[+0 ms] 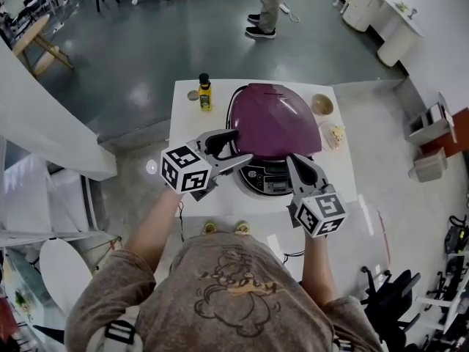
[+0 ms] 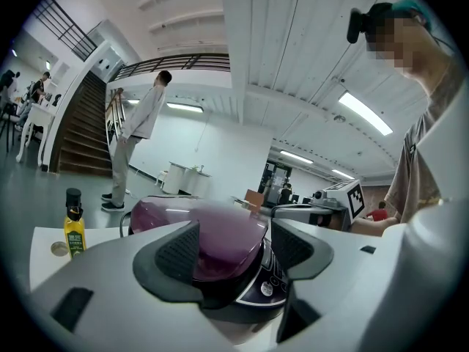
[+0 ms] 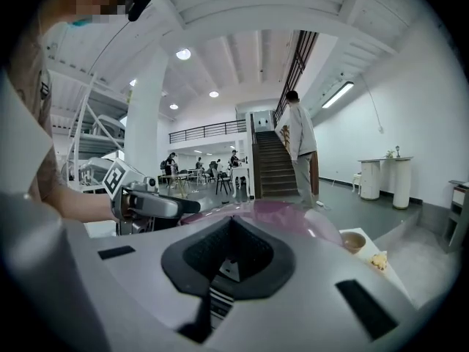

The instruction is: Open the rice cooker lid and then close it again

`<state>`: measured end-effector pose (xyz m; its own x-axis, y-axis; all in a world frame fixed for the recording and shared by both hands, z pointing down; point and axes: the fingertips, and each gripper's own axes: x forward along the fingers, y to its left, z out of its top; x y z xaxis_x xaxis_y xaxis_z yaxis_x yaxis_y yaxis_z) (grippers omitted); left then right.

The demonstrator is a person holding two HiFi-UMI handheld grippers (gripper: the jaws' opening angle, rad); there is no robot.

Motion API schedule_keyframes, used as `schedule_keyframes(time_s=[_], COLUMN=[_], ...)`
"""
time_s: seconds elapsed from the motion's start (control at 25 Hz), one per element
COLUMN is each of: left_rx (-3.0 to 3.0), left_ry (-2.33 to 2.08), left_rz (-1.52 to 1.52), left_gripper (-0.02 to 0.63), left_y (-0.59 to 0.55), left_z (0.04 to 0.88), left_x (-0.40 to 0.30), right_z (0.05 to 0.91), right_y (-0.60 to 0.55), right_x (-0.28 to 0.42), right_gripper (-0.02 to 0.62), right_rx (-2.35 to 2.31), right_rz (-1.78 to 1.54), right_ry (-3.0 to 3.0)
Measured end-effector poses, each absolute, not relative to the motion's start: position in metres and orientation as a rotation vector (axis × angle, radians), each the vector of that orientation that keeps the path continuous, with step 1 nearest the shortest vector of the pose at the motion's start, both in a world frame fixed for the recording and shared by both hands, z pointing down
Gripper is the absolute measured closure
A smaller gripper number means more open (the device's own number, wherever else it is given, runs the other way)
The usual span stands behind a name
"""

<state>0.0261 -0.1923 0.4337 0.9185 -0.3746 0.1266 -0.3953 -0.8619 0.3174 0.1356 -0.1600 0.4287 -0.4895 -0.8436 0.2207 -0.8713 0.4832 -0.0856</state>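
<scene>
Across white table [image 1: 187,127], find rice cooker [image 1: 267,180] with purple lid [image 1: 275,119] lying down over its body. Read left gripper [image 1: 243,147] as spread wide with the lid's front edge between its jaws, right gripper [image 1: 294,161] as pinched almost together on nothing at the cooker's front right. Suits both a lid about to rise and one just lowered; either way, keep contact at the front edge, follow the hinge's arc, and avoid shoving the cooker sideways.

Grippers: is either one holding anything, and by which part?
Nothing is held. The left gripper has jaws apart, the purple rice cooker lid in the gap, unclamped. The right gripper is shut, empty.
</scene>
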Motion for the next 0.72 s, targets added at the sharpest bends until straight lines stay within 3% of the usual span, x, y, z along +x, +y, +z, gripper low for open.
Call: schedule_keyframes(time_s=[0.72], left_rx=[2.697], left_ry=[-0.553], left_rz=[0.128], left_gripper=[0.285], left_y=[-0.189], left_z=[0.455], left_x=[0.026], right_z=[0.465], right_y=[-0.166], right_x=[0.141], right_gripper=[0.592], right_rx=[1.456], right_rz=[0.384], right_ry=[-2.476])
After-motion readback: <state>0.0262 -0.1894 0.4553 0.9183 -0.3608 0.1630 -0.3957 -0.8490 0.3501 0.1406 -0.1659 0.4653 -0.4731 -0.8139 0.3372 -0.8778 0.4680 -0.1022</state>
